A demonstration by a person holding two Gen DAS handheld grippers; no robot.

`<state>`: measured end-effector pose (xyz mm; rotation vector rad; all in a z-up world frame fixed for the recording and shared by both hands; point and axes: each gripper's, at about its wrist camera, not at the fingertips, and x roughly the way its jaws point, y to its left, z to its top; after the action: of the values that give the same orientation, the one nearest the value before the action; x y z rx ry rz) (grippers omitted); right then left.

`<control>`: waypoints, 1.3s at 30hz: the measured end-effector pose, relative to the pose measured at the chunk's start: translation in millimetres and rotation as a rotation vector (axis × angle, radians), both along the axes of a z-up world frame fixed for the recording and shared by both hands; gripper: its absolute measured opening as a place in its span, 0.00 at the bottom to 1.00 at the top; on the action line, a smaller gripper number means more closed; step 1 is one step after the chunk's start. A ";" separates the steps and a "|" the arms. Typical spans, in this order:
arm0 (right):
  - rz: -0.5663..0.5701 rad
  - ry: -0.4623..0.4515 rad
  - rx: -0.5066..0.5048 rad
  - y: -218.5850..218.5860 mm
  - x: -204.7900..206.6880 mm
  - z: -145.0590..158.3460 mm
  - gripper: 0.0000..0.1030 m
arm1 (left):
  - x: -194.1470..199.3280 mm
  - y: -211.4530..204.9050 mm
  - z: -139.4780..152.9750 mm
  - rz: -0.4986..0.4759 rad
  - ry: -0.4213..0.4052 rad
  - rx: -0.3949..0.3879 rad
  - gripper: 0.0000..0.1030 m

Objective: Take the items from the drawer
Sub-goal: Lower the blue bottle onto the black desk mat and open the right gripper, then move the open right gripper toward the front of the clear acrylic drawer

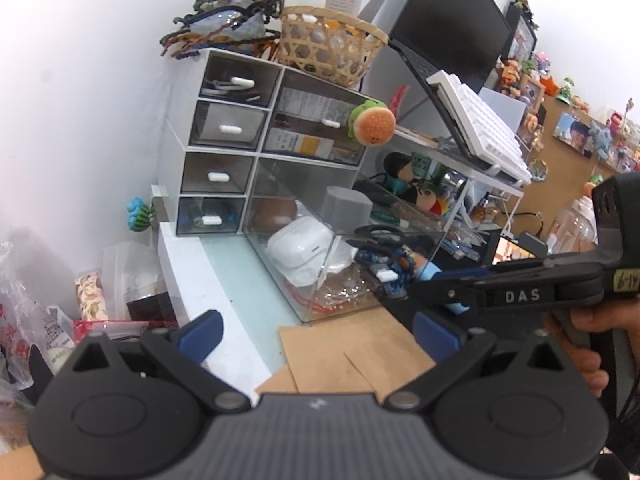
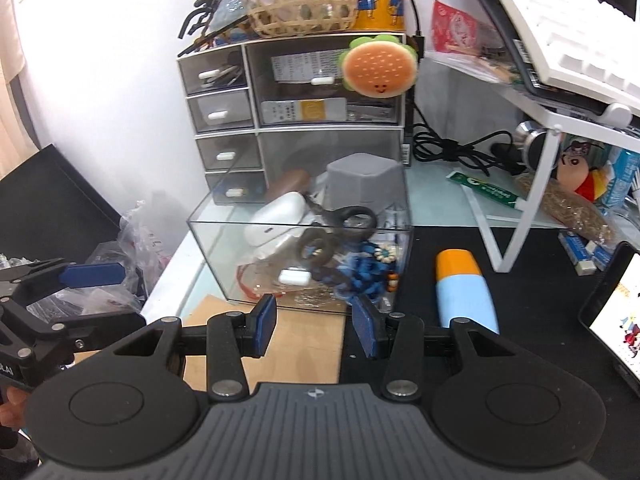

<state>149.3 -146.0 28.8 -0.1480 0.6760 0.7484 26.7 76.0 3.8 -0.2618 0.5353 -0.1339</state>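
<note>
Messy desk, white wall behind. Left cam: clear drawer (image 1: pixel 320 256) pulled out, stuff inside. Left gripper (image 1: pixel 316 330) open, empty.
Right cam: right gripper (image 2: pixel 314 326) open, empty, near drawer front; scissors (image 2: pixel 348 220), white case (image 2: pixel 276 216) inside. Nothing visibly taken yet.

One white organiser (image 2: pixel 256 128) holds six drawers: four small ones stacked on the left and two large ones on the right, the lower large clear drawer (image 2: pixel 300 240) pulled out. Each drawer has one white handle, six in all. There is one woven basket (image 2: pixel 300 0), one burger plush (image 2: pixel 378 66), one pair of scissors (image 2: pixel 344 220) and two grippers, left (image 1: pixel 316 330) and right (image 2: pixel 314 326).
</note>
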 end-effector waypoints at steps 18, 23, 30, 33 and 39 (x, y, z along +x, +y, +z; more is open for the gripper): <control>0.013 -0.008 0.039 19.3 -0.9 -0.8 0.45 | 0.0 6.2 -0.1 0.013 -0.003 -0.008 1.00; 0.011 -0.004 0.050 24.8 3.0 -1.3 0.45 | 0.9 7.6 -1.5 0.016 0.001 -0.011 1.00; 0.010 0.008 0.051 28.9 6.3 -3.4 0.45 | 3.0 8.7 -3.9 0.013 0.007 -0.016 1.00; 0.007 0.016 0.058 28.2 7.4 -3.3 0.44 | 3.5 8.8 -4.9 0.012 0.010 -0.016 1.00; 0.003 0.005 0.045 30.7 6.3 -3.6 0.42 | 2.9 9.6 -4.8 0.014 0.010 -0.017 1.00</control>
<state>155.6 -115.4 25.2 -0.1061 0.6638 0.7667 29.6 85.6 -1.0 -0.2826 0.5427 -0.1239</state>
